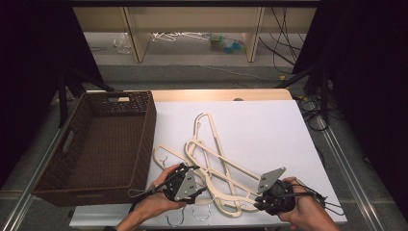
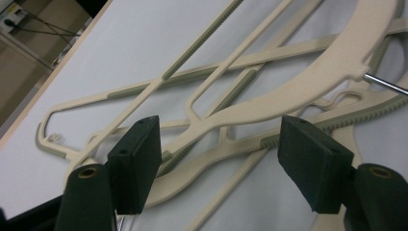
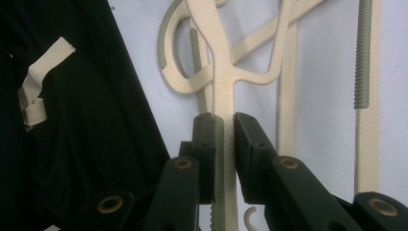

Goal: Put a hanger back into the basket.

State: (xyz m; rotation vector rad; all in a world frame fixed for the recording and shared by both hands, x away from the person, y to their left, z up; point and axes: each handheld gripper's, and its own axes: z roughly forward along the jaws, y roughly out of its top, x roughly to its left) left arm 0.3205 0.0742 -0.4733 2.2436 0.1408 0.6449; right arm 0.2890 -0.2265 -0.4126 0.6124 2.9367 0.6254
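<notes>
A person is working at a table covered by a white sheet, holding a two-jaw gripper in each hand. A tangle of cream plastic hangers is lying on the sheet near the person's edge of the table, their arms crossing one another and their metal hooks reaching toward the near edge. Left of the pile, a dark brown woven basket is sitting with its long side just beside the hangers. In the high view the left gripper is hovering at the left end of the pile, gripped by the left hand. In the left gripper view that gripper is standing with its jaws spread wide, the pads apart on either side of the crossing hanger arms and closed on nothing. The right gripper is sitting at the right end of the pile in the right hand. In the right gripper view its jaws are pinched tight on one ribbed hanger arm, the bar running straight up between the pads of the right gripper, while other hanger bars are lying alongside on the sheet. Beyond the table, cables and wooden shelving are showing on the floor.
</notes>
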